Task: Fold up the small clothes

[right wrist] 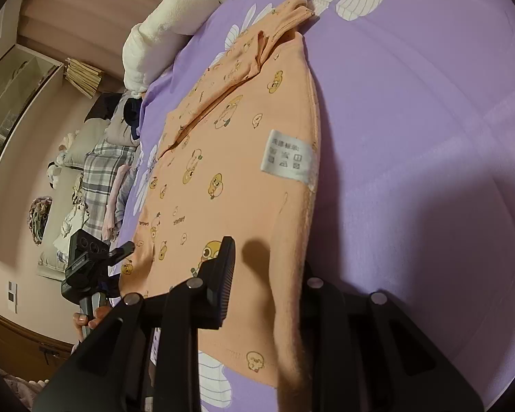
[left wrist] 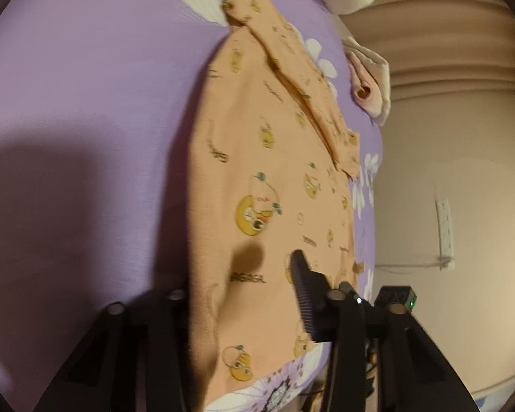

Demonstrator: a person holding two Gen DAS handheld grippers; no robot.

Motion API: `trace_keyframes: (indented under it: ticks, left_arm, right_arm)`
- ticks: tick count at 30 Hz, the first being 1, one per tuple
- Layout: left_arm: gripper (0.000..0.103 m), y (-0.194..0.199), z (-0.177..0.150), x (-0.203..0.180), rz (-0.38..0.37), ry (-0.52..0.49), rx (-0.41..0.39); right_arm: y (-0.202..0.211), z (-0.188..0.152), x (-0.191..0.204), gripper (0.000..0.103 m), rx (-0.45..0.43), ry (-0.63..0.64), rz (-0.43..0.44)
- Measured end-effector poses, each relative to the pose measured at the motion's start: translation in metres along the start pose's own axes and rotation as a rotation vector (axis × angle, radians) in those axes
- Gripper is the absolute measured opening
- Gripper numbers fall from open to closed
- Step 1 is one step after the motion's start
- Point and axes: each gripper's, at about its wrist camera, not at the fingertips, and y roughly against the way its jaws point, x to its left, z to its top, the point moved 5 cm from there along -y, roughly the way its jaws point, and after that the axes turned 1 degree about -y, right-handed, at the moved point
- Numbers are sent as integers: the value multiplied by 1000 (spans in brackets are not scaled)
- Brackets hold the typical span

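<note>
Orange cartoon-print cotton shirt (left wrist: 257,178) lies on purple floral bedsheet (left wrist: 86,120); left gripper (left wrist: 240,274) and right gripper (right wrist: 267,257) each straddle one shirt edge, jaws wide, both angled low.

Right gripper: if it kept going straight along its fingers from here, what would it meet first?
Most likely the orange garment itself. The right gripper already straddles its near edge, fabric draped between the fingers, so travel runs along the cloth toward the white care label. Depth is unclear, but nothing else stands in the way.

Matt cloth garment (right wrist: 243,178) – smooth cloth sheet (right wrist: 412,120), fluffy blanket (right wrist: 161,37).
</note>
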Motion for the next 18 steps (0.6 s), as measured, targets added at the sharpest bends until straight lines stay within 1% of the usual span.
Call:
trace_keyframes:
  ticks: [2, 6, 8, 10, 14, 15, 16, 17, 18]
  left_arm:
    - [28, 0, 0, 4, 10, 14, 0]
    - [23, 0, 1, 7, 8, 36, 4]
    - [23, 1, 1, 7, -6, 49, 15]
    - [23, 1, 1, 6, -32, 58, 30]
    - [22, 3, -1, -1, -29, 28, 31]
    - [20, 3, -1, -2, -31, 24, 29]
    - [16, 3, -1, -4, -36, 24, 26]
    - [7, 4, 1, -7, -42, 19, 23]
    - [6, 5, 2, -10, -49, 10, 20]
  right_arm:
    - [0, 0, 0, 22, -3, 0, -3]
    - [0, -1, 1, 19, -6, -7, -17]
    - [0, -2, 3, 15, -10, 1, -28]
    - [0, -2, 4, 13, -12, 3, -36]
    - [3, 0, 9, 9, -16, 11, -29]
    - [4, 1, 11, 8, -23, 13, -20]
    - [4, 2, 13, 8, -29, 11, -12]
    - [5, 3, 15, 7, -34, 7, 2]
    - [4, 3, 17, 7, -37, 5, 11]
